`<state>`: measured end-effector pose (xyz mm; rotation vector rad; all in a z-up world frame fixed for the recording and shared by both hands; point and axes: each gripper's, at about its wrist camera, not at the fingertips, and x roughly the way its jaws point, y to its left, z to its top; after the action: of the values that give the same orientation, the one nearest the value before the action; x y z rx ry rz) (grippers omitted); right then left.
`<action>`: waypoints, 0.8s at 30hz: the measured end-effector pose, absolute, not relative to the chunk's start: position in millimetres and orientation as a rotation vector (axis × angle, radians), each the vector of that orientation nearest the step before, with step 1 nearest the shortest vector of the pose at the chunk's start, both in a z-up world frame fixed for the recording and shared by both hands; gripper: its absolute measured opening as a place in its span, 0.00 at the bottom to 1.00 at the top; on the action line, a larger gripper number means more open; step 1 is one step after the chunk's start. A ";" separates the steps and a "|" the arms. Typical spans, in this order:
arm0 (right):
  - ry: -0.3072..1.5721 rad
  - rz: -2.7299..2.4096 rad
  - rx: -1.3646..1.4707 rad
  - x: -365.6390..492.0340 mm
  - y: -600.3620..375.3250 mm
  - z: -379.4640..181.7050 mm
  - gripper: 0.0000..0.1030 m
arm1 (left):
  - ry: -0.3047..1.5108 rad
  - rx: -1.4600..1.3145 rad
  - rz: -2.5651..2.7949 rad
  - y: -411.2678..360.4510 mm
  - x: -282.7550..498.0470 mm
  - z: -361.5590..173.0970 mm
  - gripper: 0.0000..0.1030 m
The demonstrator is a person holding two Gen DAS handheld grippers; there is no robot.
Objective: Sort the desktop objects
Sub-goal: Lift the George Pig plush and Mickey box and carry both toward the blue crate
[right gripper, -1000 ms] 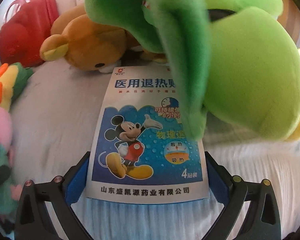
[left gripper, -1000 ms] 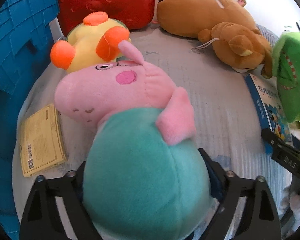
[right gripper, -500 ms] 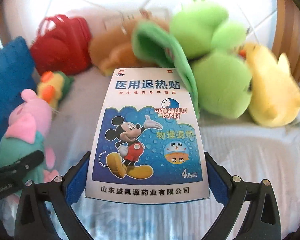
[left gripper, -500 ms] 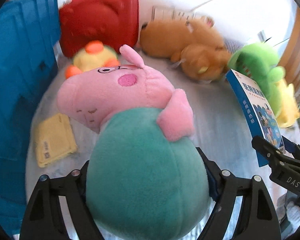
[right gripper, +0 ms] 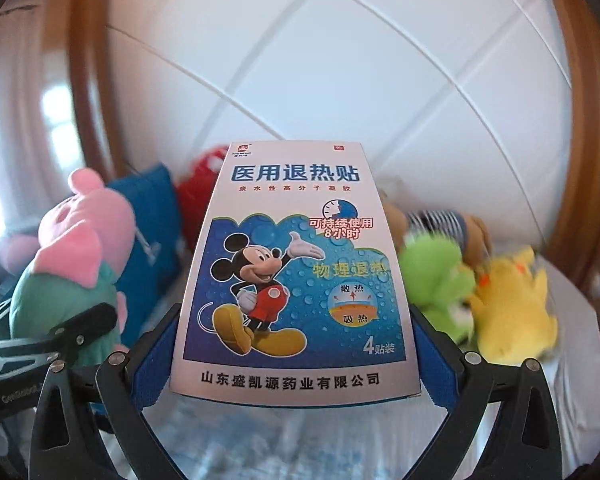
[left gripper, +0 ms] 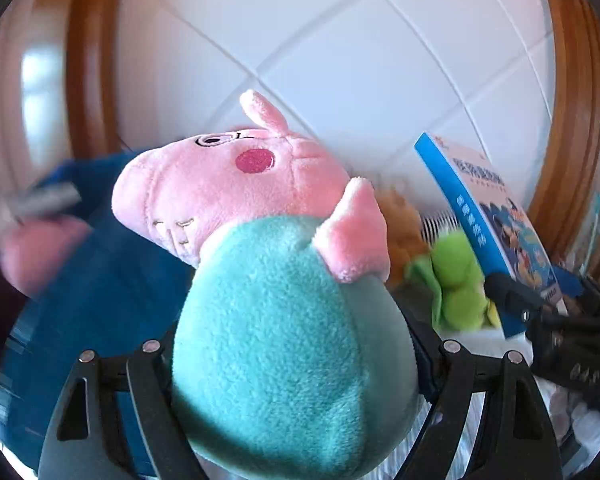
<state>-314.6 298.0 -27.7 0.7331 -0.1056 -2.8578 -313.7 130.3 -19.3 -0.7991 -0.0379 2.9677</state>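
Note:
My left gripper (left gripper: 292,344) is shut on a pink pig plush (left gripper: 260,264) with a teal body, held high above the table, snout to the left. My right gripper (right gripper: 296,344) is shut on a flat blue and white medicine box (right gripper: 296,276) with a cartoon mouse on it, gripped by its side edges. The box (left gripper: 496,224) also shows at the right of the left wrist view, and the pig plush (right gripper: 76,268) at the left of the right wrist view. Both held things hang side by side in the air.
Below lie a green plush (right gripper: 436,276), a yellow plush (right gripper: 512,304), a brown plush (left gripper: 400,232), a red bag (right gripper: 200,192) and a blue crate (left gripper: 92,280) at the left. A white tiled wall (right gripper: 340,80) with wooden frames stands behind.
Both grippers have risen well above the table with the pig plush and the box still held. The view now tilts up to the wall, and the toys below look smaller.

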 end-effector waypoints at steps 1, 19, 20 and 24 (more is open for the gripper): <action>-0.090 -2.843 0.694 -311.5 287.5 -15.4 0.99 | -0.045 -0.758 2.993 120.9 -309.9 -6.4 0.80; -0.085 -2.563 0.469 -349.5 -18.9 81.3 0.99 | 0.085 -0.720 3.297 -182.8 -325.3 79.3 0.83; -0.073 -2.564 0.483 -354.0 -34.6 79.0 0.99 | 0.081 -0.741 3.293 -193.7 -328.7 74.0 0.85; 0.069 -2.607 0.582 -367.5 -76.9 69.5 1.00 | 0.060 -0.783 3.260 -224.5 -334.0 56.6 0.93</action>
<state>-367.5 -76.9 69.5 0.5821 0.0686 -2.6073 -334.0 -224.5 56.6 -0.7833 0.0597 3.2604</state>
